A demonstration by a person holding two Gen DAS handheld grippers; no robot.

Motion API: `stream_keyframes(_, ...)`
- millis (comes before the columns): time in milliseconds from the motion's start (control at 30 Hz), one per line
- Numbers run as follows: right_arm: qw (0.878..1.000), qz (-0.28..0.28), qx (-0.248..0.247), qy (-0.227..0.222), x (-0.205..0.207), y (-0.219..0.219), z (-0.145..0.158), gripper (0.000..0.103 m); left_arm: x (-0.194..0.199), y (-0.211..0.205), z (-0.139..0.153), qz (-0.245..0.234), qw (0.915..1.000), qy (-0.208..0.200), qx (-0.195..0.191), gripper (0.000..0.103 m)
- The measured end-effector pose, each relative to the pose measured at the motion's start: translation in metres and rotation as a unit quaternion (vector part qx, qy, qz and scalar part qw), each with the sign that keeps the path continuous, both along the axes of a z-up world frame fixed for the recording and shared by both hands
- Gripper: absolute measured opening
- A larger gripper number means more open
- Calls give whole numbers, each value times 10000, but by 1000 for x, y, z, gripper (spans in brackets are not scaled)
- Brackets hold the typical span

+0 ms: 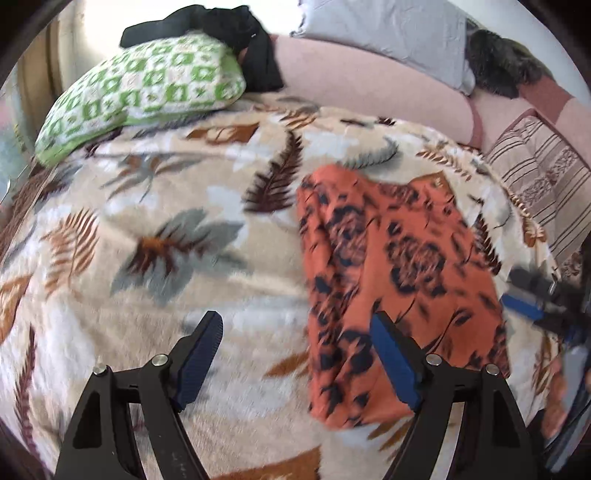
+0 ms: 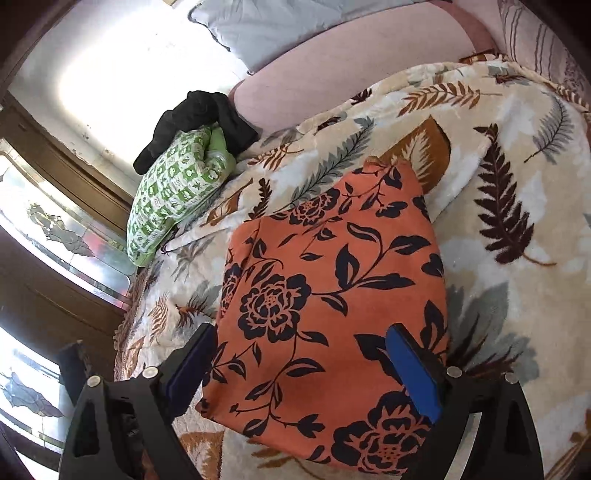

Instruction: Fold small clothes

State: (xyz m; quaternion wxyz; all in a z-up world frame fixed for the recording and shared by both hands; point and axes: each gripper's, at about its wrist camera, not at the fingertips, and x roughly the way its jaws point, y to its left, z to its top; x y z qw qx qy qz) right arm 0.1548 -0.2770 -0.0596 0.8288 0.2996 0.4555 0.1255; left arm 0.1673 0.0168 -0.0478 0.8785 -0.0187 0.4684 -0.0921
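An orange garment with a dark flower print (image 1: pixel 399 280) lies folded into a rough rectangle on the leaf-patterned blanket (image 1: pixel 155 240). It also shows in the right wrist view (image 2: pixel 325 314). My left gripper (image 1: pixel 297 332) is open and empty, hovering to the left of the garment's near edge, its right finger over the cloth. My right gripper (image 2: pixel 306 347) is open and empty above the garment's near part. It shows at the right edge of the left wrist view (image 1: pixel 532 295).
A green-and-white pillow (image 1: pixel 140 92) with a black garment (image 1: pixel 221 33) on it lies at the far left. A grey pillow (image 1: pixel 388 33) and a striped cushion (image 1: pixel 539 177) lean on the pink sofa back (image 1: pixel 369 85). A wooden cabinet with glass (image 2: pixel 55 229) stands left.
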Motion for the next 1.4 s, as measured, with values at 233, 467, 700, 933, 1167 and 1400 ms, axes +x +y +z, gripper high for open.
stream_keyframes(233, 9994, 109, 312, -59, -16, -3, -21, 94, 78, -25, -10, -243, 9995, 111, -191, 82)
stream_keyframes(467, 9979, 197, 610, -85, -17, -8, -33, 94, 101, -13, -58, 288, 9960, 769, -358, 95)
stream_keyframes(700, 9993, 10, 190, -320, -37, -1, -3, 94, 25, -20, 3, 163, 9994, -135, 279, 94)
stream_keyframes(933, 9970, -380, -293, -604, -98, 11, 25, 94, -48, -1, 37, 330, 9982, -458, 177, 94)
stream_keyframes(1167, 9906, -563, -1073, -631, -151, 28, 21, 94, -94, 8, 45, 416, 9971, -580, 282, 94)
stream_keyframes(1400, 9813, -540, -1670, -792, -168, 37, 27, 98, -115, 7, 38, 553, 9969, -430, 366, 94)
